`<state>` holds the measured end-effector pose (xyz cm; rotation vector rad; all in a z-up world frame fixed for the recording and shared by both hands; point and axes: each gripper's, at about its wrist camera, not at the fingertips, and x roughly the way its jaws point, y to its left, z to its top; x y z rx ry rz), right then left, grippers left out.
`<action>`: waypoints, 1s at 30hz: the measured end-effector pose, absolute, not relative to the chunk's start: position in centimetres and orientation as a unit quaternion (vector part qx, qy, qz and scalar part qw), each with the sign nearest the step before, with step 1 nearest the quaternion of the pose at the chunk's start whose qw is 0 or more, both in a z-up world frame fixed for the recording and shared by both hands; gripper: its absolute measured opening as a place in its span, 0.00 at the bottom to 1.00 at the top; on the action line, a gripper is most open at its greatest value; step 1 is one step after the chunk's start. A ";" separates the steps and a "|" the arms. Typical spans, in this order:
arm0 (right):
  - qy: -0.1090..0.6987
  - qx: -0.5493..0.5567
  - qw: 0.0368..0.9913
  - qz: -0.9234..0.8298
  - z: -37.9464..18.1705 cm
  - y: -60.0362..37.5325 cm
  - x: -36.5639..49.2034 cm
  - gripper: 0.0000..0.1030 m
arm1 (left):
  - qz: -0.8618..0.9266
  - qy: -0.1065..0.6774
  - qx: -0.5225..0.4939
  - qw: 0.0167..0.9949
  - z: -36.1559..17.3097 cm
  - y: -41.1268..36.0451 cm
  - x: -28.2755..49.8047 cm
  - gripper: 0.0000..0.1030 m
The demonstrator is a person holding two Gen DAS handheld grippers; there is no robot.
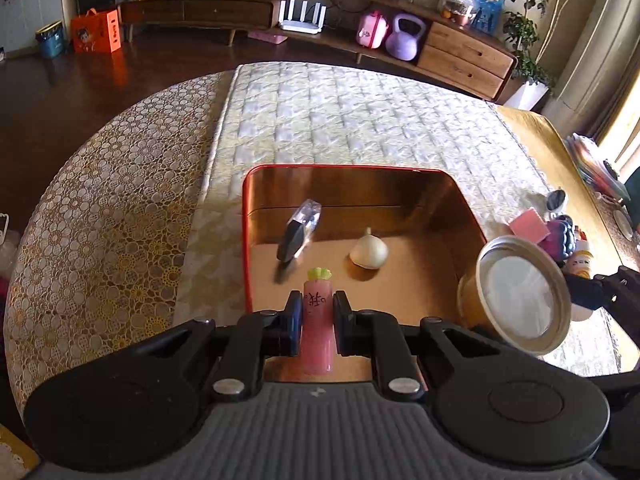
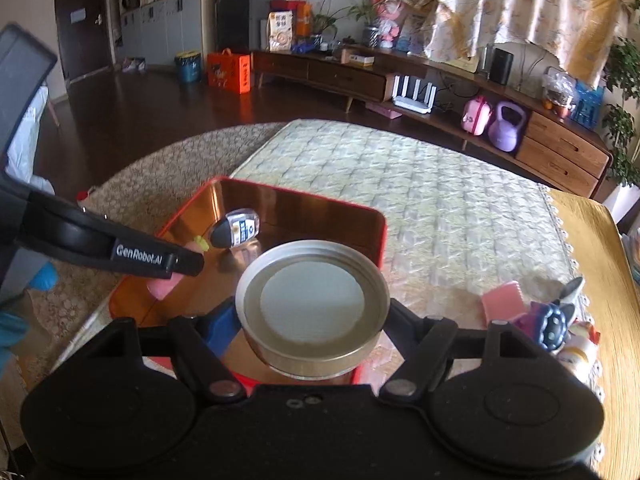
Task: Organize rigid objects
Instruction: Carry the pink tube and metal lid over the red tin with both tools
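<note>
- Tin box, red outside and coppery inside, sits open on the quilted cover of the table, near the centre of the left wrist view.
- Left gripper pinches a pink tube with a yellow-green cap; the tube stands between the two pads, over the near edge of the box, at 6 o'clock from the box's middle.
- Inside the box lie a small clear bottle with a dark cap, at about 10 o'clock, tilted against the left wall, and a pale garlic-shaped piece near the middle of the floor.
- Right gripper holds a round metal tin with a pale inner disc, its wide-set pads pressing on both sides; the tin hangs over the box's near right corner.
- From the left wrist, that tin shows at 3 o'clock of the box.
- Pink block, a purple-blue toy and other small items lie on the cover at 3 o'clock, outside the box.
</note>
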<state>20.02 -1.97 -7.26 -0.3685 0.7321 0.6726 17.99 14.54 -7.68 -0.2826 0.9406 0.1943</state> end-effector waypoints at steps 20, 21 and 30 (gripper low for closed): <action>0.406 -0.214 0.814 0.357 -11.1 2.6 21.5 0.73 | 0.096 0.478 -0.115 0.866 -9.7 15.2 21.6 0.15; 0.408 -0.212 0.812 0.358 -11.2 2.6 21.5 0.73 | 0.096 0.479 -0.113 0.865 -9.7 15.2 21.7 0.15; 0.419 -0.198 0.810 0.360 -11.0 2.4 21.5 0.78 | 0.091 0.490 -0.103 0.861 -9.8 15.0 22.2 0.15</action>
